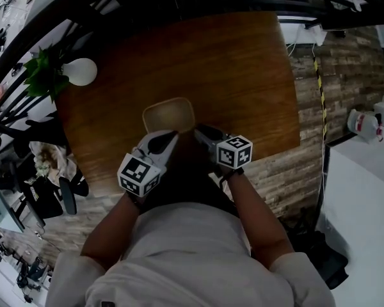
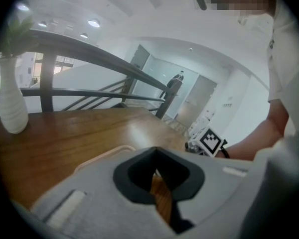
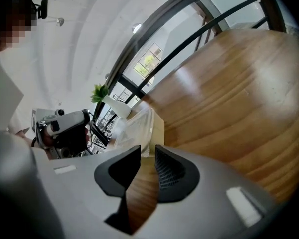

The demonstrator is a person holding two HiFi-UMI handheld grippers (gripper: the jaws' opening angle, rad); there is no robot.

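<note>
Tan tray (image 1: 169, 114) is sitting on the wooden table (image 1: 237, 69), close to the table's near edge and just ahead of both grippers. It is shallow and square with rounded corners. In the head view its inside is showing only a flat brownish floor. In the right gripper view something clear and glossy is lying over the tray (image 3: 158, 126), and what that is cannot be made out.

The left gripper (image 1: 171, 135) is hovering at the tray's near left corner, its jaws pressing together at the tips with nothing between them. In the left gripper view the tray's pale rim (image 2: 102, 154) is peeking out just past that gripper (image 2: 155, 151).

The right gripper (image 1: 200, 132) is hovering at the tray's near right corner. Its jaws are standing slightly apart and holding nothing, with only bare wood showing in the narrow slit (image 3: 147, 151).

A white vase (image 1: 81, 71) with a green plant (image 1: 43, 72) is standing well to the left of the tray, at the table's far corner.
</note>
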